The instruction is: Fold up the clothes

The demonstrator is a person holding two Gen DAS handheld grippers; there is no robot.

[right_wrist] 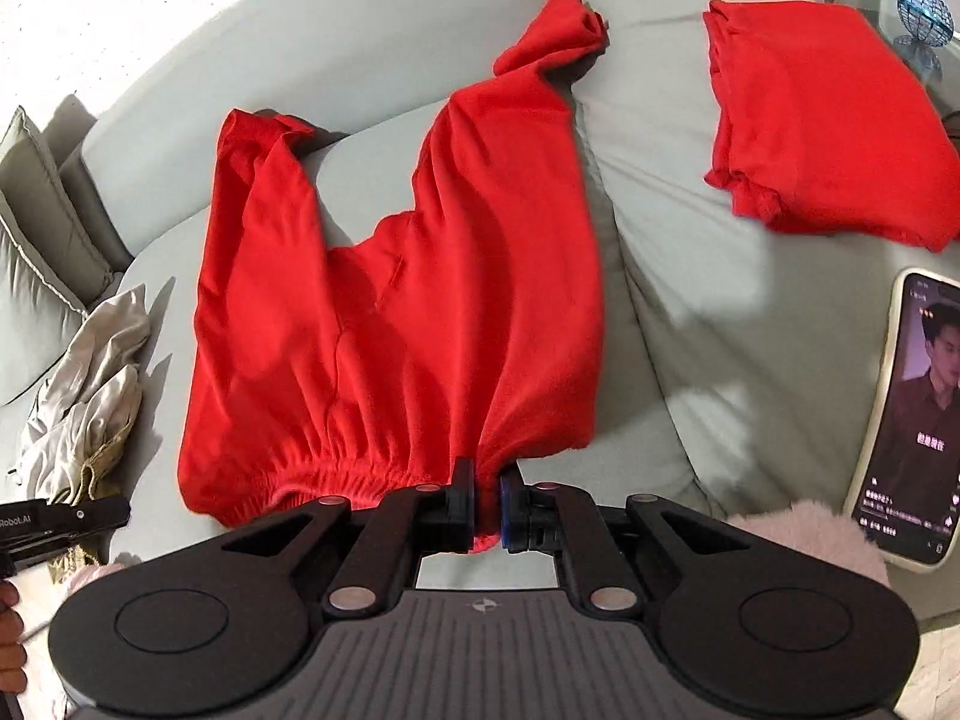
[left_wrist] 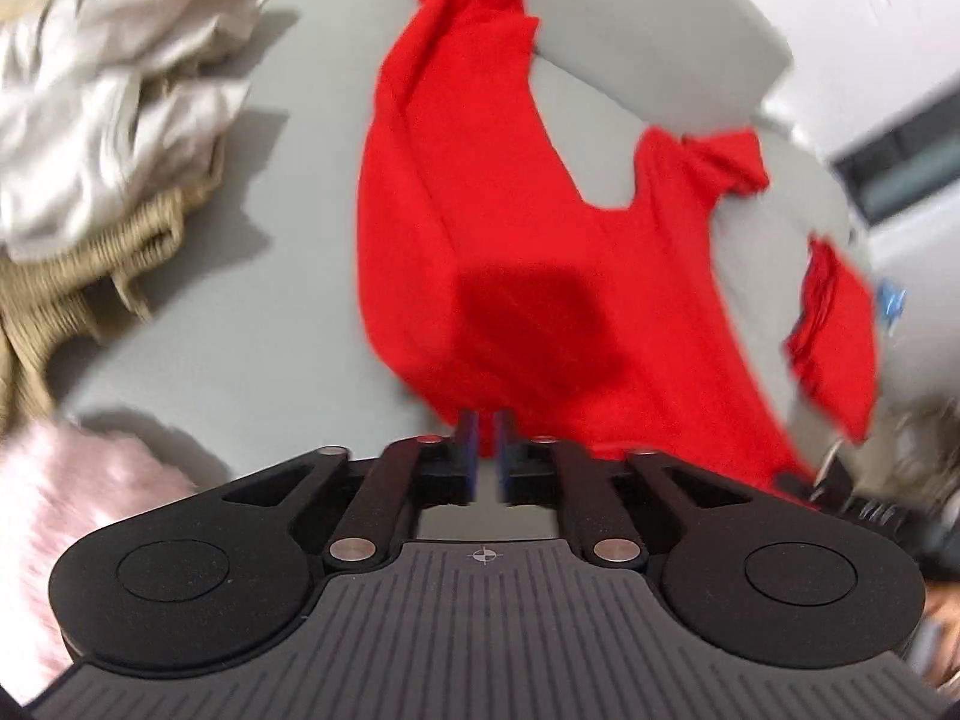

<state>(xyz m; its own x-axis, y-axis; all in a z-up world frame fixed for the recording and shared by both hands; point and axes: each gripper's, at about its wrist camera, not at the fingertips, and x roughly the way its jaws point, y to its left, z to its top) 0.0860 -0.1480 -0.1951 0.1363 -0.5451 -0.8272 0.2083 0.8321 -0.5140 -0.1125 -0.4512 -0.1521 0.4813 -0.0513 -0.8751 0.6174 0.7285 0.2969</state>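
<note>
Red trousers [right_wrist: 390, 312] with an elastic waistband lie spread on the grey sofa [right_wrist: 660, 240], both legs pointing away up the backrest. My right gripper [right_wrist: 487, 474] is shut on the waistband's right end, with red cloth bunched between its pads. In the blurred left wrist view my left gripper [left_wrist: 486, 426] hangs just short of the trousers' [left_wrist: 510, 210] near edge. Its pads stand slightly apart with nothing between them. It also shows at the left edge of the right wrist view as the left gripper [right_wrist: 66, 516], off the waistband's left end.
A folded red garment [right_wrist: 828, 120] lies on the sofa to the right. A phone [right_wrist: 906, 420] with a lit screen rests near a pink fluffy thing [right_wrist: 810, 534]. Pale silky clothes [left_wrist: 120, 90] are heaped on a wicker basket [left_wrist: 108, 252] at the left.
</note>
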